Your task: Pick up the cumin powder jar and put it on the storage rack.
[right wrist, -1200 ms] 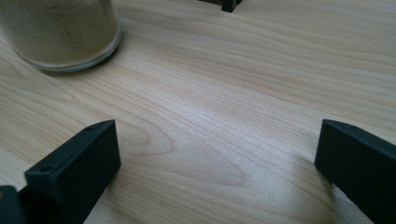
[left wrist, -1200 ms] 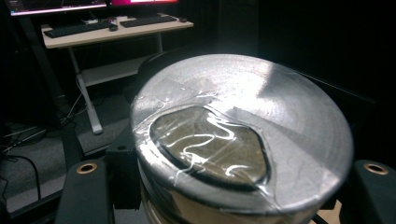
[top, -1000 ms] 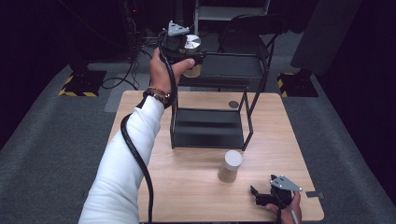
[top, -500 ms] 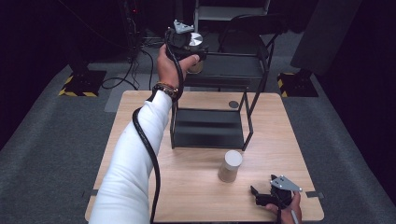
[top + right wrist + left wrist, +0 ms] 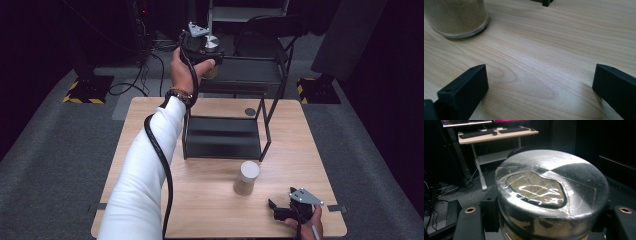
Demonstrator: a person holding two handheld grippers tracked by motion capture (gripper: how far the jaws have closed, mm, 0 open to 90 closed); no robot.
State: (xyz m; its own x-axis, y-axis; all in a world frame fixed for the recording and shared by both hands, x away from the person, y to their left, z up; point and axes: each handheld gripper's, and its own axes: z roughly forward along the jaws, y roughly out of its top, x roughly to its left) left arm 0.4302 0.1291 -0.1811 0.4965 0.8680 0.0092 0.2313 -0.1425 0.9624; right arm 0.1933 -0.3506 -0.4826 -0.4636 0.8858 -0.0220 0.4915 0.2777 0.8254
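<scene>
Left gripper is clamped on a metal-lidded jar, held high at the top tier of the black wire shelf (taped lid faces its camera). Right gripper rests open near the tabletop front edge, bare wood between its jaws; a second jar stands just beside.

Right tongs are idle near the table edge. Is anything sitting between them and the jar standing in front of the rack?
Nothing visible. The right tongs rest open at the table's near edge, and only bare wood lies between them and the white-lidded jar. The black rack stands beyond the jar, out of the path.
</scene>
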